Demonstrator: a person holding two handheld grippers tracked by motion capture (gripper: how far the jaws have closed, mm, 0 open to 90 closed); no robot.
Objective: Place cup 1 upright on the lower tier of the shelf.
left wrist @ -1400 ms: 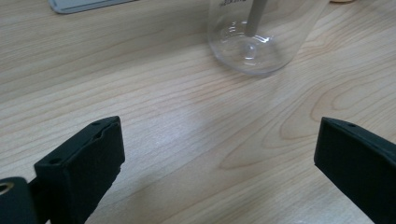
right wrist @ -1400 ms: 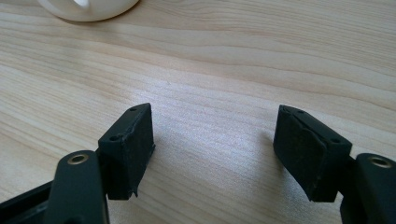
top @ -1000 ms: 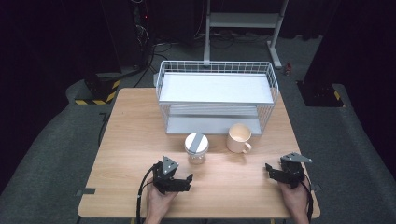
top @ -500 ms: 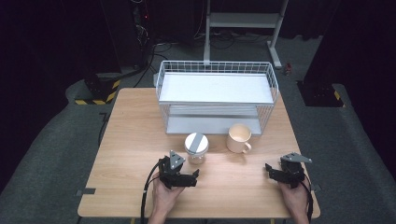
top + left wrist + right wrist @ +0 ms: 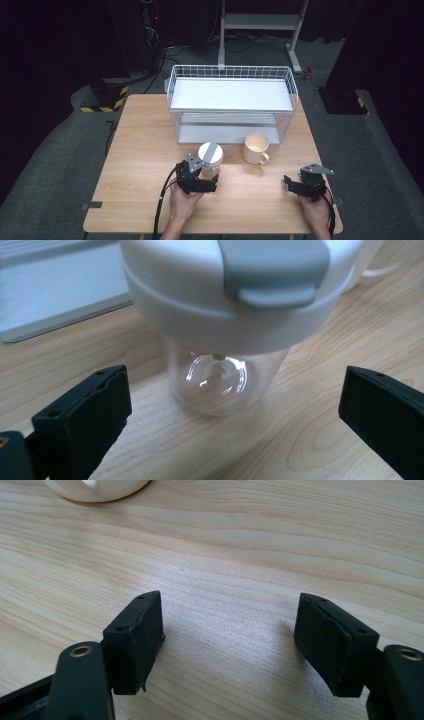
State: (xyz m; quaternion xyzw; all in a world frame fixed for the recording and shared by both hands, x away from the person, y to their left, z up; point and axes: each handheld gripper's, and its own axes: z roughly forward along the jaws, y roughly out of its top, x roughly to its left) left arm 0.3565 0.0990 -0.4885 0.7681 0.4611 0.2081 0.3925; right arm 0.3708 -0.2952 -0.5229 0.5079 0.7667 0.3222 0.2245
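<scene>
Since the earlier frame, the left gripper (image 5: 209, 176) had moved up the frame from near the lower edge of the table (image 5: 140, 150) toward the clear tumbler (image 5: 209, 159), while the right gripper (image 5: 291, 182) had stayed where it was at the lower right.

From the high view, the tumbler stood just below the centre of the frame, its white lid with a grey flap facing up, with the left gripper right beneath it and the person's left hand (image 5: 184, 204) behind. A cream mug (image 5: 256, 148) sat just to the right of the tumbler, handle toward the lower right. Both stood in front of a white wire rack (image 5: 232, 102) in the upper middle. The right hand (image 5: 315, 210) held its gripper well apart from the mug, on bare wood.

Through the left gripper view, the tumbler (image 5: 227, 325) took up the upper middle, its clear body resting on the wood and its lid (image 5: 235, 285) looming large. The two black jaws stood wide apart at the lower left and lower right, spread beyond the tumbler's body and touching nothing.

Through the right gripper view, the jaws stood apart over bare wood with nothing between them. The base of the mug (image 5: 95, 489) showed at the upper left edge.
</scene>
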